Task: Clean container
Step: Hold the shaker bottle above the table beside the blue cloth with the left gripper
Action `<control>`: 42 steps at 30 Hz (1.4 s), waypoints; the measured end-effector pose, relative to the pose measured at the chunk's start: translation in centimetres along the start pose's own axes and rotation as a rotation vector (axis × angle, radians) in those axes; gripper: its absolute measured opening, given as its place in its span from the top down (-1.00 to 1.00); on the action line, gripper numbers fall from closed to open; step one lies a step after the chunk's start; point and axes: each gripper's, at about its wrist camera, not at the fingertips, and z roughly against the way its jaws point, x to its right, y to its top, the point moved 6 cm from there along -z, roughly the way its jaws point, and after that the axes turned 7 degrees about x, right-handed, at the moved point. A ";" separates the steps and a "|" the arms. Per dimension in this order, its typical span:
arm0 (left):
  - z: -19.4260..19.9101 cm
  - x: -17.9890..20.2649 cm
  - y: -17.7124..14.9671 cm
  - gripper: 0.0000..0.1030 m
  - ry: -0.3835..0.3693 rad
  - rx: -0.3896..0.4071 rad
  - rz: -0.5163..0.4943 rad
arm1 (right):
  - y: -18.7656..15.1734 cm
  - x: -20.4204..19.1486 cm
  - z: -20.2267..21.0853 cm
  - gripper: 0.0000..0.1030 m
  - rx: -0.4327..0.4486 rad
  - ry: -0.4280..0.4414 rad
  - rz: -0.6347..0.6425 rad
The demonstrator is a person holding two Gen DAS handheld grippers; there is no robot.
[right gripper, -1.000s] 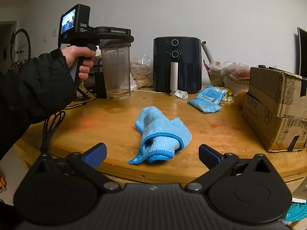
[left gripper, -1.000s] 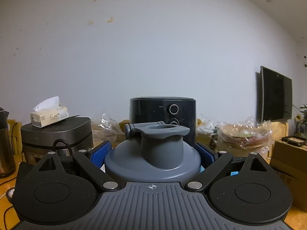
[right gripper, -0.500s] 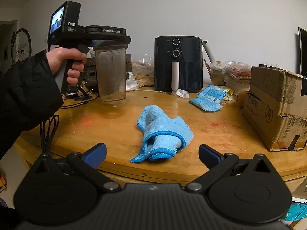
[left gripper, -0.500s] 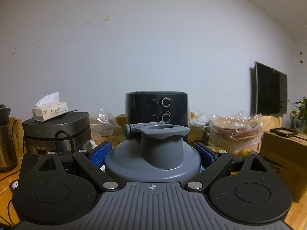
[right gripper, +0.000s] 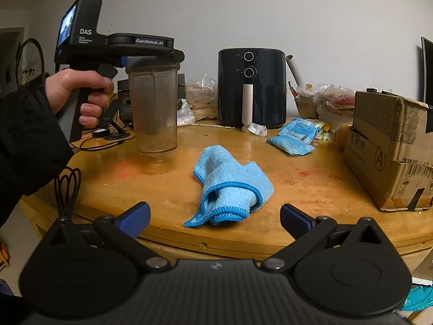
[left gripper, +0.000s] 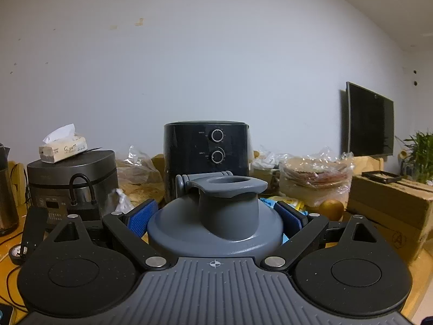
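A: Wooden counter (right gripper: 311, 189), evening light — the left tool (left gripper: 215, 216) clamps the grey lid (left gripper: 216, 224) of a clear shaker container (right gripper: 154, 108), its blue pads (left gripper: 140, 218) pressed on either side of the lid's rim.

B: And where does the container sit?

A: Off the counter. In the right wrist view it hangs upright from the left tool, its base just above the wood at the counter's left side, a faint reflection beneath it. A hand (right gripper: 78, 94) in a dark sleeve (right gripper: 24, 140) grips the tool's handle.

B: The right tool?

A: The right tool (right gripper: 215, 216) is spread wide and holds nothing — it sits at the near edge of the counter, pointed toward a crumpled blue cloth (right gripper: 230, 189) lying in the middle, well apart from the container.

B: What else is in frame?

A: A black air fryer (right gripper: 251, 86) stands at the back against the wall, blue packets (right gripper: 295, 136) to its right, then a cardboard box (right gripper: 389, 149) at the far right. From the left wrist view: a rice cooker (left gripper: 73, 181) with a tissue pack (left gripper: 63, 146) on top, and a dark television (left gripper: 369, 120) on the wall at right.
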 end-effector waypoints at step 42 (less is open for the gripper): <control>2.0 1.2 -3.2 -0.83 -0.063 0.016 -0.018 | -0.6 -0.9 0.4 -1.00 -0.031 0.012 0.013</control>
